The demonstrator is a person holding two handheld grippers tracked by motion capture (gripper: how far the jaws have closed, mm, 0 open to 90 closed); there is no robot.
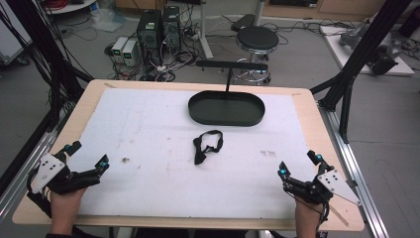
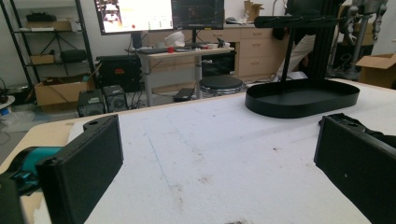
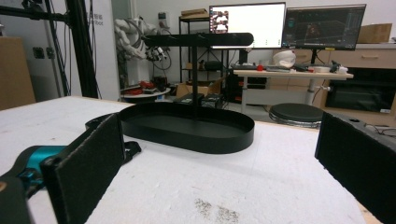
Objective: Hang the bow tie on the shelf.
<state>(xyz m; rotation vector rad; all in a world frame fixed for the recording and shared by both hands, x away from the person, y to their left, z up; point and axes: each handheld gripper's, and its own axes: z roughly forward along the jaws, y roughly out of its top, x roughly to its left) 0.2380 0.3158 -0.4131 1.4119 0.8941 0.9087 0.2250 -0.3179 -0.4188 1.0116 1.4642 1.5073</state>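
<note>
Your left gripper (image 1: 91, 157) and right gripper (image 1: 297, 163) both rest at the near edge of the white mat (image 1: 148, 129), jaws spread wide with nothing between them. The black strap (image 1: 205, 145) lies well ahead, between the two, nearer your right gripper. Beyond it sits the black oval tray (image 1: 226, 109).

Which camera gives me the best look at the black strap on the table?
The high view: the strap lies whole, looped, in front of the tray. The right gripper view shows part of it behind a jaw; the left gripper view shows a dark end behind a jaw.
</note>
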